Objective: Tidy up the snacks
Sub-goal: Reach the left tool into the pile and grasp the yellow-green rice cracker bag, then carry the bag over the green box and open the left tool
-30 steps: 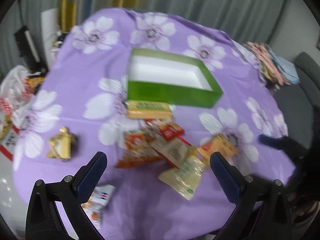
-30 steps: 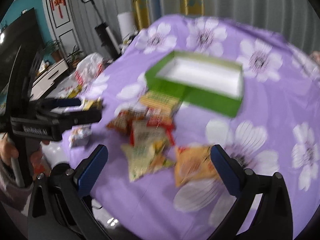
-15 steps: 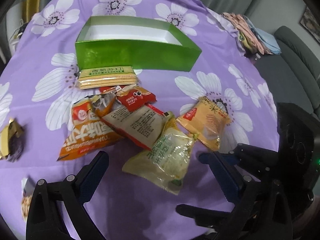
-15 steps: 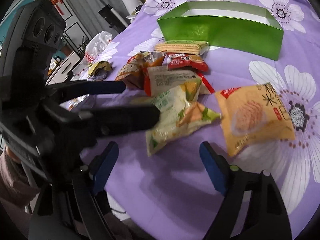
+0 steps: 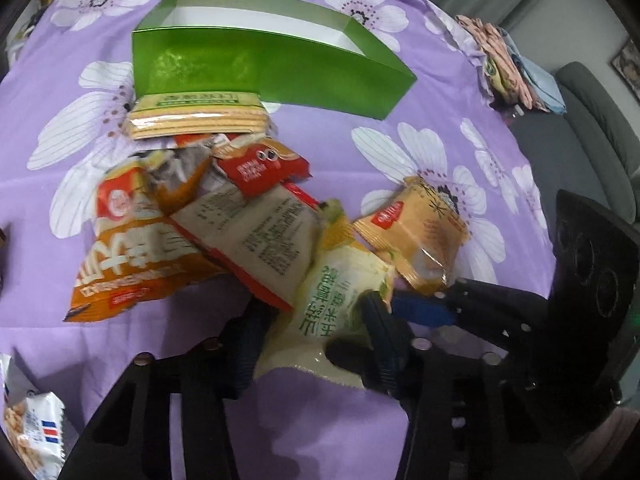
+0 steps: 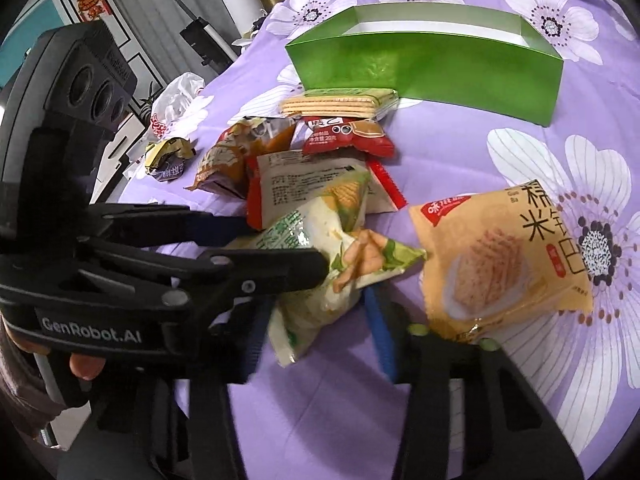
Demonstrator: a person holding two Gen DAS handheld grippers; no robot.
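Both tongs have dropped from wide open above the pile onto one snack. From the left wrist, the left tongs (image 5: 312,344) are clenched on the green-and-white corn snack bag (image 5: 340,300), just beside the orange rice-cracker packet (image 5: 420,236), with the green box (image 5: 256,68) behind on the desk (image 5: 320,432). From the right wrist, the right tongs (image 6: 316,328) are closing, pads pressing the same bag (image 6: 320,292).

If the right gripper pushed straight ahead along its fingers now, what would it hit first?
The pale green snack bag already between its closing fingers. Beyond that, probably the left gripper reaching across onto the same bag, then the red-edged packet, though depth is hard to judge.
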